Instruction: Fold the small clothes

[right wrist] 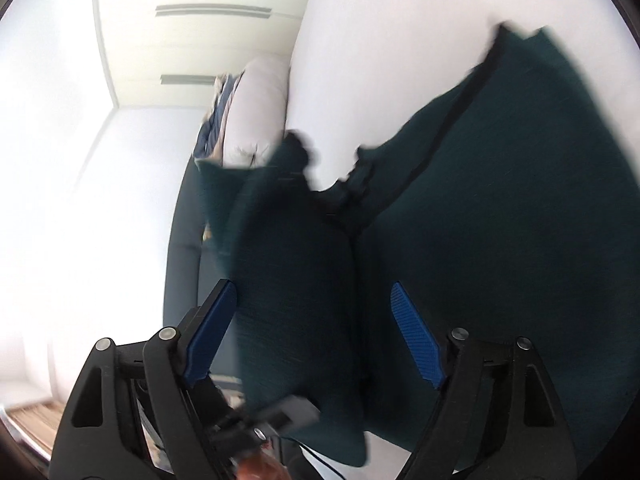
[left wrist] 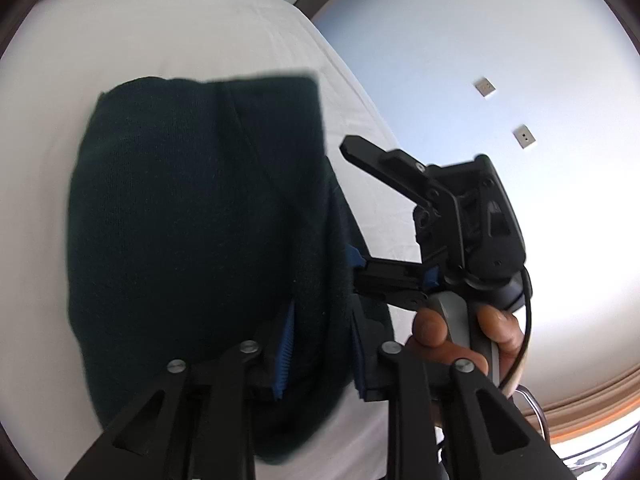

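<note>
Nearest in the left wrist view, the left gripper (left wrist: 320, 354) has its blue-padded fingers (left wrist: 285, 354) a little apart, with a bunched edge of the dark green garment (left wrist: 192, 208) between them; whether the pads press on the cloth I cannot tell. Just right of the garment, the right gripper (left wrist: 356, 208) comes in from the side, held by a hand (left wrist: 460, 334), its fingers spread wide: the lower one touches the garment's right edge, the upper one stands clear of it over the bed (left wrist: 140, 32).

In the right wrist view, the right gripper's fingers (right wrist: 416, 336) stand wide apart with the garment's folds lying between them, neither pad pressing on the cloth. The picture is blurred.

The garment lies on the white bed, folded over into a thick, rounded bundle. Beyond the garment, at the bed's far end, sits a white pillow (right wrist: 256, 112). Past the bed is a pale wall (left wrist: 500, 60) with two small plates (left wrist: 485, 87).
</note>
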`<state>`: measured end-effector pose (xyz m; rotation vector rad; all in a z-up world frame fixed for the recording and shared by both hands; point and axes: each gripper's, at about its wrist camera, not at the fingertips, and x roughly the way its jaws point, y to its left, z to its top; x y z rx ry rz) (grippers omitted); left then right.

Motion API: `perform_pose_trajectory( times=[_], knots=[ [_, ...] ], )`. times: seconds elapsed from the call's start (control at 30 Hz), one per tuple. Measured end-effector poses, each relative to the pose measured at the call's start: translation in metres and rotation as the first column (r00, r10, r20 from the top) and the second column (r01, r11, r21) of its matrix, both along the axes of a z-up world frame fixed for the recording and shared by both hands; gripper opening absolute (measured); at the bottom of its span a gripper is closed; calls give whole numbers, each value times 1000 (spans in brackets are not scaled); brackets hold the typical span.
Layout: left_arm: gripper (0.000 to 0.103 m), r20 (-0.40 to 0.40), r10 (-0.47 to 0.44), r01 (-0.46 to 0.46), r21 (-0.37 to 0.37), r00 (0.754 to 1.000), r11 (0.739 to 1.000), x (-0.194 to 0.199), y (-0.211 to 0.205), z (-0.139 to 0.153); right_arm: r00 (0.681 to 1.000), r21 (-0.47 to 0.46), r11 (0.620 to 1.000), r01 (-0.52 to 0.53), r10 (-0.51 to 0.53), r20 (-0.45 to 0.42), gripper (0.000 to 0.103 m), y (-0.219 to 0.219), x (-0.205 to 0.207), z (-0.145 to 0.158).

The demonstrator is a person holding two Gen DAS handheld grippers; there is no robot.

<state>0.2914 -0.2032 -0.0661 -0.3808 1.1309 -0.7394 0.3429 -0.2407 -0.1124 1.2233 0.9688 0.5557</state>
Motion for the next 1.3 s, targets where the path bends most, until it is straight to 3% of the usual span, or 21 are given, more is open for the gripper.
perform_pose_trajectory(
  times=[0.07, 0.13, 0.23, 0.37, 0.5, 0.57, 0.6, 0.63, 0.8, 1.0, 1.07, 1.17, 1.3],
  knots=[
    [59, 21, -16, 17, -38, 1000, 999, -10, 1, 2, 999, -26, 1000, 7, -8, -33, 81, -17, -6, -7],
    [69, 39, 0, 2, -52, 999, 999, -18, 14, 9, 999, -41, 999, -9, 7, -38, 80, -22, -9, -12],
    [69, 52, 8, -5, -69, 999, 998, -24, 38, 16, 999, -66, 997, -27, 25, -28, 80, -21, -12, -9],
    [69, 60, 76, -73, -52, 995, 996, -37, 82, 12, 997, -194, 979, -65, 55, -52, 80, -1, -8, 0],
    [69, 3, 133, -133, -62, 991, 989, -36, 112, -7, 992, -377, 918, -127, 107, -74, 72, 31, -9, 10],
    [69, -7, 136, -136, -60, 991, 989, -39, 115, -13, 990, -478, 867, -141, 113, -88, 51, 42, -8, 15],
    [69, -9, 133, -133, -60, 991, 989, -41, 114, -16, 989, -520, 841, -148, 114, -97, 26, 42, -7, 17],
    [69, -13, 128, -128, -61, 992, 990, -42, 113, -18, 988, -529, 834, -155, 118, -104, 18, 40, -6, 17],
    [69, -7, 94, -94, -43, 996, 995, -46, 111, -26, 992, -593, 796, -124, 111, -58, 14, 32, -12, 42],
    [69, -6, 80, -80, -39, 997, 996, -43, 115, -34, 995, -638, 764, -92, 87, -39, 14, -31, -27, 77],
    [69, -6, 74, -75, -40, 997, 996, -43, 116, -37, 997, -639, 765, -82, 55, -62, 14, -61, -38, 77],
    [69, -4, 69, -69, -28, 998, 997, -42, 113, -38, 992, -624, 775, -98, 28, -120, 14, -87, -48, 54],
    [69, 0, 56, -56, -5, 998, 998, -43, 106, -40, 995, -563, 826, -39, -17, -94, 14, -101, -54, 37]
  ],
)
